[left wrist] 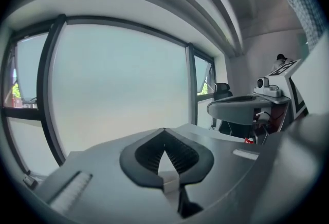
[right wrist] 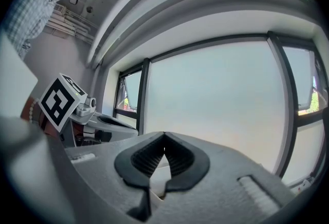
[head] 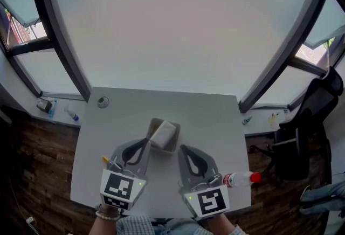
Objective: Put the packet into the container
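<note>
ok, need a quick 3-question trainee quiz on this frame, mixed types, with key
1. True or false: the packet lies on the bare table, outside the container.
2. What lies on the table beside the right gripper? A) a red-capped bottle B) a mug C) scissors
3. Fill in: in its own view, the left gripper has its jaws ___.

Key: 1 false, the packet rests in the container. 2 A. 3 shut, tips together.
</note>
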### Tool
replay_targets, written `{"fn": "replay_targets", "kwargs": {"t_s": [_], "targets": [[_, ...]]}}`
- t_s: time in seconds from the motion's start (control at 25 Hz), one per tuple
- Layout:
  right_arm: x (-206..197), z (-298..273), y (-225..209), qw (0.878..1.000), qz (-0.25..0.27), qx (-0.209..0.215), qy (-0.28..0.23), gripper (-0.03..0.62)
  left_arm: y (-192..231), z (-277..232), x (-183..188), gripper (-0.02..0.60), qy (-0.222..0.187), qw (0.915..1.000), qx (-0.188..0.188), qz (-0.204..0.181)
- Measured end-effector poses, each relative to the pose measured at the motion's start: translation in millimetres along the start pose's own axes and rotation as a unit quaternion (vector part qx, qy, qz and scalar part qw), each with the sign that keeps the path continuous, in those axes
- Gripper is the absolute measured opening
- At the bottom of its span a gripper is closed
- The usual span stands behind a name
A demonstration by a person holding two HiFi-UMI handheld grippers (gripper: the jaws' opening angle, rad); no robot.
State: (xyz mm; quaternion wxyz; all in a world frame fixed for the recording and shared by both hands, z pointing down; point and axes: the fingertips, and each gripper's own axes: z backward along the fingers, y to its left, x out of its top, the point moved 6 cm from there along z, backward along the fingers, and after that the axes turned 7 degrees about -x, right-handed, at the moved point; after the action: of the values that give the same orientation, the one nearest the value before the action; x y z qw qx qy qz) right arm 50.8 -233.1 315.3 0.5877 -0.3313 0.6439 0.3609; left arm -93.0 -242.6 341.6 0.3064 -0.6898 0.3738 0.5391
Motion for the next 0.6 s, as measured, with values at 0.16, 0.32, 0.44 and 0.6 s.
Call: {"fn": "replay_targets", "kwargs": {"t_s": [0.16, 0.32, 0.44, 0.6], "targets": [[9, -6, 8, 1.0, 0.002, 0.008, -0.016, 0.002, 2, 2, 6, 0.003, -0.009, 0.9999, 0.007, -0.004], [13, -12, 15, 1.0, 0.006, 0.017, -0.023, 0.002, 3, 4, 10, 0.003, -0.015, 0.9998, 0.006, -0.011], [14, -18, 18, 1.0, 0.008, 0.021, -0.022, 0.002, 7, 6, 13, 0.003, -0.023, 0.9996, 0.01, -0.008], [16, -21, 21, 0.999, 0.012, 0.024, -0.025, 0.002, 9, 9, 13, 0.003, -0.029, 0.9994, 0.014, -0.013]]}}
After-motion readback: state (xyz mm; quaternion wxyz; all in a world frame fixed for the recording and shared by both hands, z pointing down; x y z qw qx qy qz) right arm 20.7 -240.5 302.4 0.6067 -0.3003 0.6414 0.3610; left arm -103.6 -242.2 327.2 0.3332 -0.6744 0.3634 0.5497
